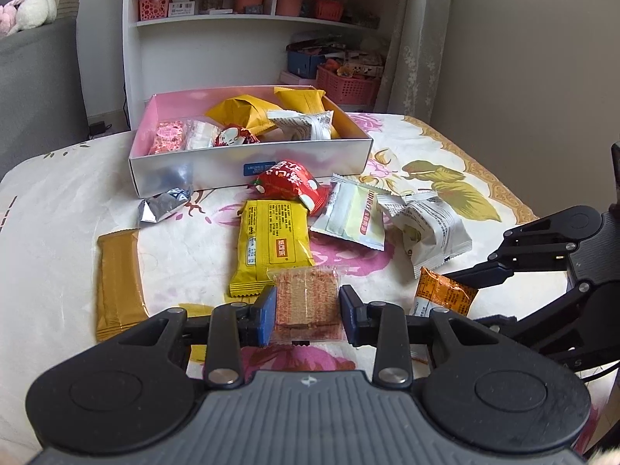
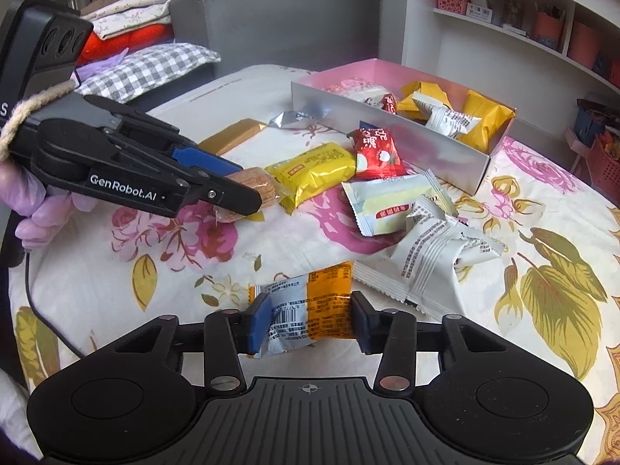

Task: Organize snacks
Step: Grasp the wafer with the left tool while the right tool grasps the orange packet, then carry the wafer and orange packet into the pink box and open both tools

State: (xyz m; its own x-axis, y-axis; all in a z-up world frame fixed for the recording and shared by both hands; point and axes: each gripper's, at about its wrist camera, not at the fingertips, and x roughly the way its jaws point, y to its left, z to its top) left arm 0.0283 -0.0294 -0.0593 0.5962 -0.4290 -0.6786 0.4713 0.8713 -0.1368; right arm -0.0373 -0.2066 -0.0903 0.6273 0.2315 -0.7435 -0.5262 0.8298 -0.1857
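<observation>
Left hand-held gripper [image 1: 308, 310] clamps wafer pkt [image 1: 307, 302]; right hand-held gripper [image 2: 308, 319] pinches orange sachet [image 2: 310, 306], lower edge hidden.

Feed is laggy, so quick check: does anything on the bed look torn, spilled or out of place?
Nothing looks torn or spilled. One oddity: a small silver wrapper lies crumpled and flat-looking against the front wall of the box; I can't tell whether it is empty. The other loose packets look sealed.

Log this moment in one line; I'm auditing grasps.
left gripper: shut on wafer pack | right gripper: around orange-white packet | box: part-filled
</observation>
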